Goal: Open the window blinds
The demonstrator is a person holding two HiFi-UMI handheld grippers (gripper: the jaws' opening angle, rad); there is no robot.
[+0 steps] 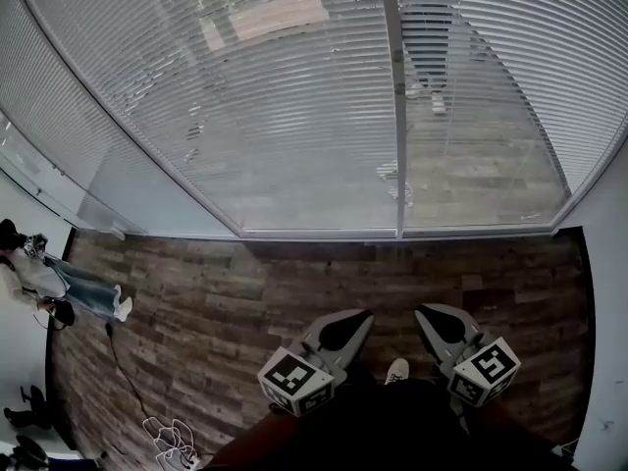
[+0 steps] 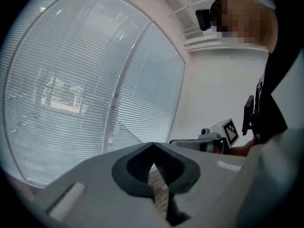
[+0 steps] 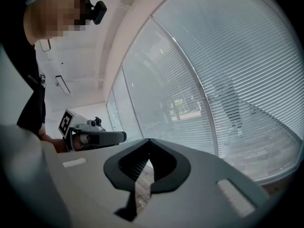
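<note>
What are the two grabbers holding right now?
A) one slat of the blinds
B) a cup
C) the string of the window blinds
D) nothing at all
D: the left gripper and the right gripper each have their jaws together with nothing between them, and both are well short of the window blinds.

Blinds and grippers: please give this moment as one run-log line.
blinds: lowered | left gripper: shut, empty, not touching blinds | right gripper: shut, empty, not touching blinds | task: not begun
</note>
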